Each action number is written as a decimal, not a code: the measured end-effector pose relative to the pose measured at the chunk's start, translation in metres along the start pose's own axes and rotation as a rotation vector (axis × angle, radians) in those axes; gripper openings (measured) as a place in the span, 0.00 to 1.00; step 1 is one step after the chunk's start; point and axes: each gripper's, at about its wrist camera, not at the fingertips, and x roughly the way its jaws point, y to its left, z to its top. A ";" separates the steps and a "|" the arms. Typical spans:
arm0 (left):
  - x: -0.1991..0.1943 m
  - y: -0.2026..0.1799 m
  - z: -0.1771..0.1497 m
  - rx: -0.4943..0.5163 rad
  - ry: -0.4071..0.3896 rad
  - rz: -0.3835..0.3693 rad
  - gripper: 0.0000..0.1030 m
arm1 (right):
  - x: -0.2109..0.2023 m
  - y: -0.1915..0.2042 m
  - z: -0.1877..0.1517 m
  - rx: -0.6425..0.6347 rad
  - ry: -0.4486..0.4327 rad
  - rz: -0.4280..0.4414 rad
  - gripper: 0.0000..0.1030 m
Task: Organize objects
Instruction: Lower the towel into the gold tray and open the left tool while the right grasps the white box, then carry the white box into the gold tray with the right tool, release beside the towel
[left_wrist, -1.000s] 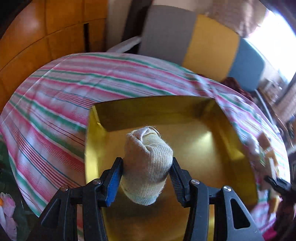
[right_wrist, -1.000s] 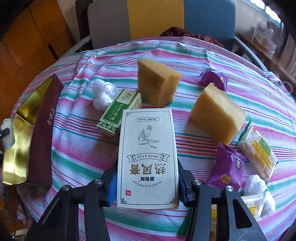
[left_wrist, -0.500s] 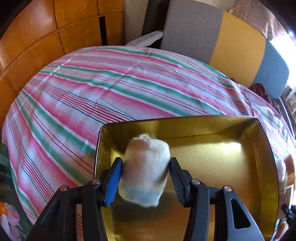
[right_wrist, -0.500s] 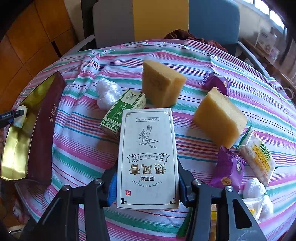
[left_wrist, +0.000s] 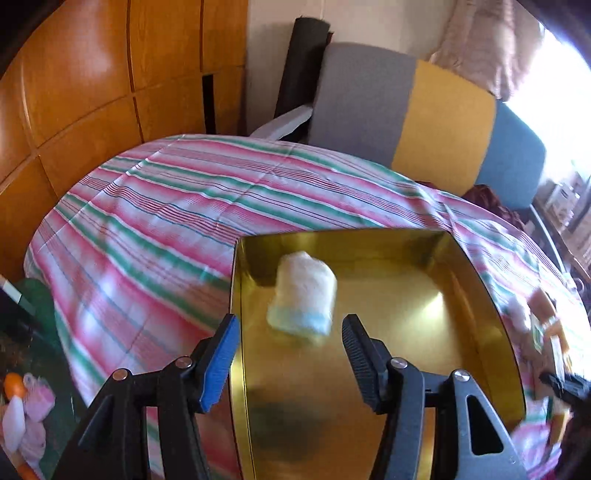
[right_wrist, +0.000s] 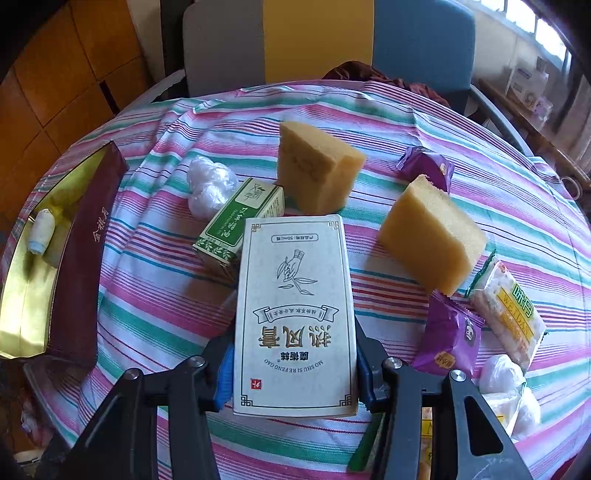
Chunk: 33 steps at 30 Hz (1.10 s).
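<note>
- The left gripper is opening its jaws; its pads stand clear of the white cloth roll, which lies inside the gold-lined box.
- The right gripper clamps the white carton above the striped tablecloth.

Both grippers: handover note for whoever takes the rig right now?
Left gripper: jaws opening, nothing pressed between them; the white roll lies free in the gold-lined box.
Right gripper: shut on the white carton, held over the table.
Done: roll is in the box.
Left: carton, green carton, two sponges, purple packets, cracker pack and plastic-wrapped bundles on the striped cloth.
</note>
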 end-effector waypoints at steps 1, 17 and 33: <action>-0.007 -0.004 -0.008 0.012 -0.004 -0.003 0.56 | 0.000 0.000 0.000 -0.001 0.001 -0.002 0.50; -0.060 -0.027 -0.062 0.053 -0.070 -0.004 0.56 | -0.055 0.000 0.000 0.046 -0.120 -0.104 0.50; -0.059 0.015 -0.076 -0.052 -0.024 -0.002 0.56 | -0.064 0.238 0.026 -0.293 -0.091 0.289 0.50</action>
